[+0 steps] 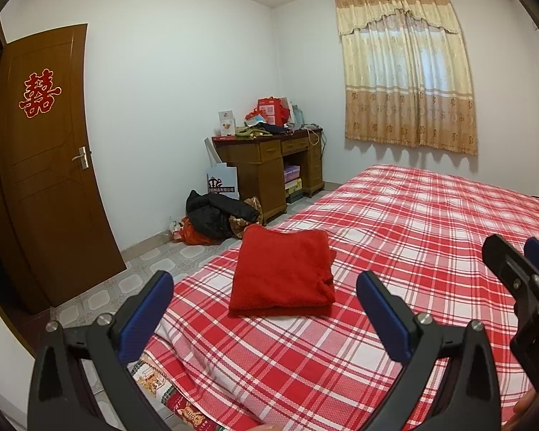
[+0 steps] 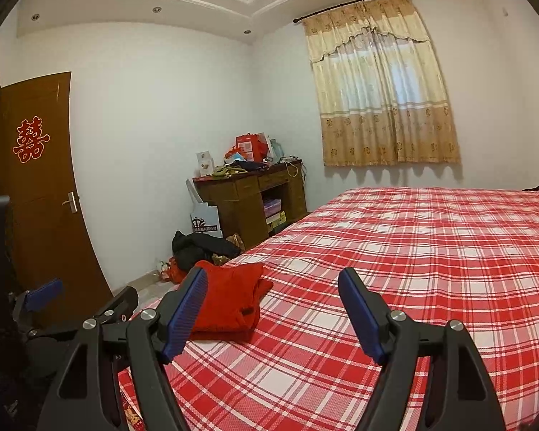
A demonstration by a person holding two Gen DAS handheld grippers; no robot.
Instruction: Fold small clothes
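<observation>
A folded red garment (image 1: 282,273) lies flat on the red-and-white plaid bed (image 1: 413,237), near its left edge. My left gripper (image 1: 266,283) is open and empty, held just short of the garment, jaws wide apart. In the right wrist view the garment (image 2: 233,301) lies ahead and to the left, partly behind my left finger. My right gripper (image 2: 273,283) is open and empty above the bed (image 2: 413,251). The right gripper also shows in the left wrist view (image 1: 521,255), to the right of the garment.
A wooden desk (image 1: 269,165) with clutter stands in the far corner. A pile of dark clothes (image 1: 215,219) lies on the tiled floor beside it. A brown door (image 1: 46,165) is at the left. A curtained window (image 1: 406,72) is behind the bed.
</observation>
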